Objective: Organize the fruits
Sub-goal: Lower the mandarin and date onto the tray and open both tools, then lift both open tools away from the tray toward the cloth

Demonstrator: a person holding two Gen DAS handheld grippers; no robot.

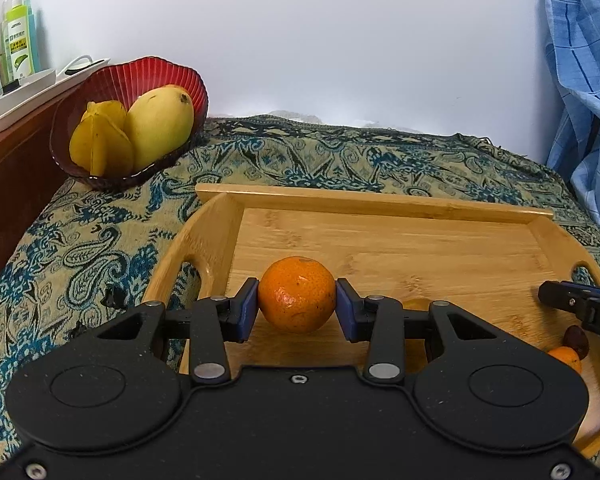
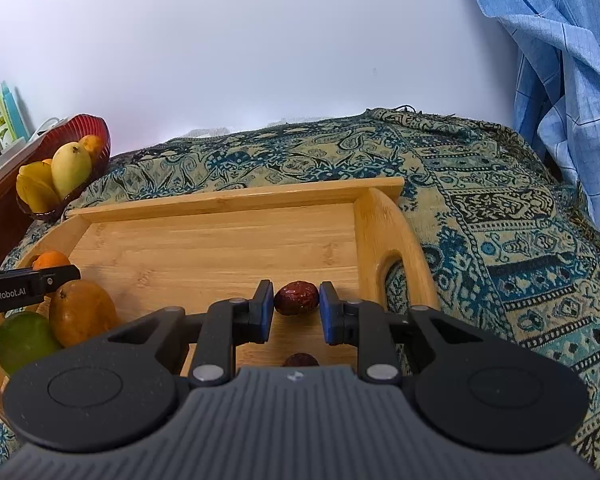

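My left gripper (image 1: 297, 307) is shut on an orange tangerine (image 1: 297, 294), held just over the wooden tray (image 1: 380, 200). My right gripper (image 2: 296, 307) straddles a red date (image 2: 297, 298) on the tray (image 2: 236, 200); the left pad touches it, the right pad stands a little off. A second date (image 2: 300, 360) lies under the right gripper. An orange mango (image 2: 82, 312) and a green fruit (image 2: 24, 338) lie at the tray's left end. A red bowl (image 1: 168, 76) at the back left holds a yellow mango (image 1: 160, 124) and a starfruit (image 1: 100, 140).
The tray sits on a blue paisley cloth (image 2: 480, 220). A wooden shelf with a white tray and bottles (image 1: 18, 36) stands at the far left. A blue checked cloth (image 2: 560, 60) hangs at the right. A white wall is behind.
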